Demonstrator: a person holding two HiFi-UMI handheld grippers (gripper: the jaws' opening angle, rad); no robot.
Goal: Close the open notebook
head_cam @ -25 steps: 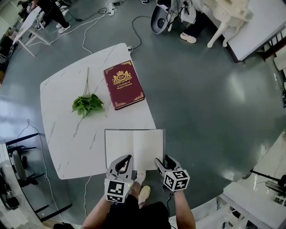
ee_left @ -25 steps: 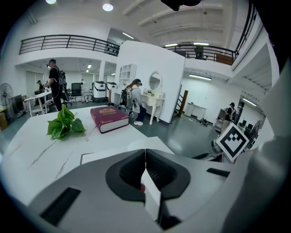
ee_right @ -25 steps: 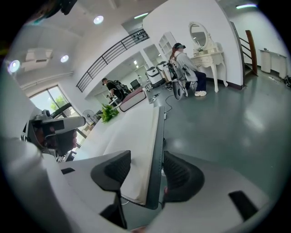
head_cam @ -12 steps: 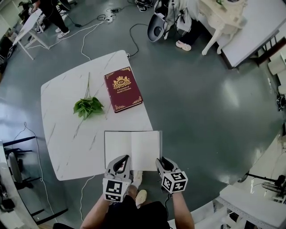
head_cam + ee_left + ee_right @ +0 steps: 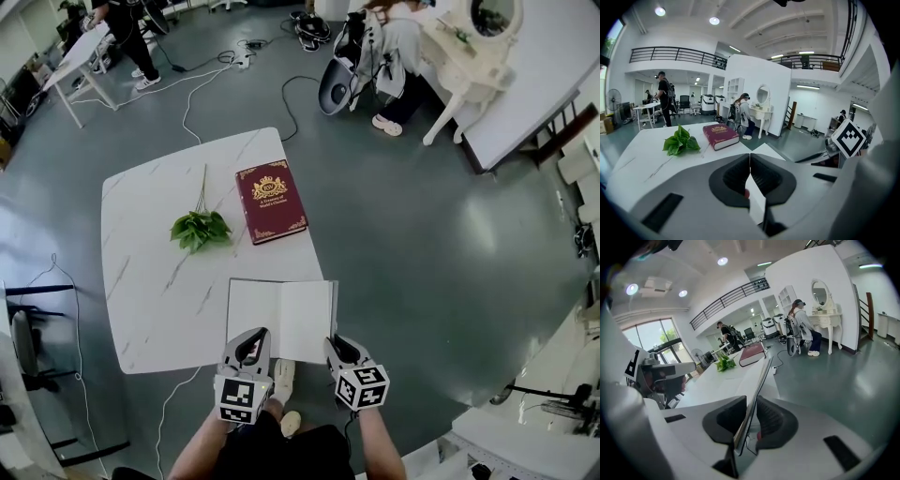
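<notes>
The open notebook lies with white pages up at the near edge of the white marble table. My left gripper is at its near left corner. In the left gripper view the jaws meet, with a thin white sheet of the notebook pinched between them. My right gripper is at the near right corner. Its jaws are closing on the notebook's right cover, which stands edge-on between the pads and touches both.
A dark red hardback book and a sprig of green leaves lie further back on the table. Beyond are grey floor with cables, a seated person and a white dressing table. My own feet show below the table's edge.
Both grippers have risen a little at the notebook's near edge. The head view has shifted, so the table sits lower and further right in the picture.
</notes>
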